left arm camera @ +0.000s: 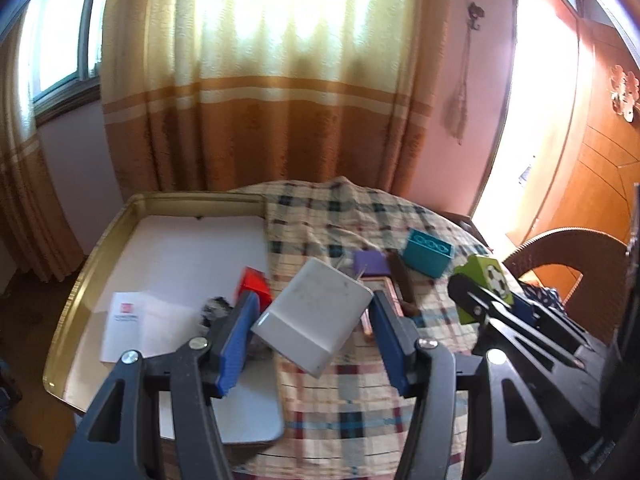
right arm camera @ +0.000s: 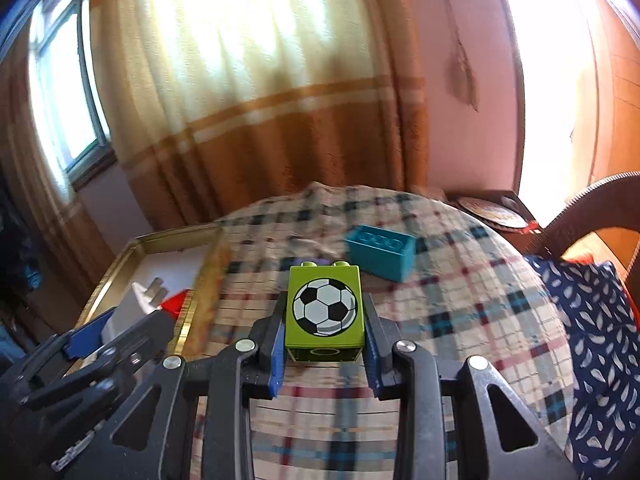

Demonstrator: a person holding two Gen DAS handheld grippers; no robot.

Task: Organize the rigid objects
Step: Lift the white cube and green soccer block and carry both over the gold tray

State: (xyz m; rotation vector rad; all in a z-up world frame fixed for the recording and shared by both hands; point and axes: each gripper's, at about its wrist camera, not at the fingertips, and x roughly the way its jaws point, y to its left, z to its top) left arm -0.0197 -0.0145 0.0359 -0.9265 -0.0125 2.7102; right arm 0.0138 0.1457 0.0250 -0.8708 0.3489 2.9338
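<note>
Right tool (right arm camera: 324,344) clamps green football-printed block (right arm camera: 325,312)

Purple block (left arm camera: 370,262) half hidden behind charger (left arm camera: 314,318).

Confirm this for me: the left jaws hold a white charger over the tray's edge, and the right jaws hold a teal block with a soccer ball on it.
One thing is wrong: the block in the right gripper is a green block with the soccer ball, as the right wrist view shows. The teal block lies on the tablecloth behind it. The left gripper does hold the white charger by the tray.
</note>
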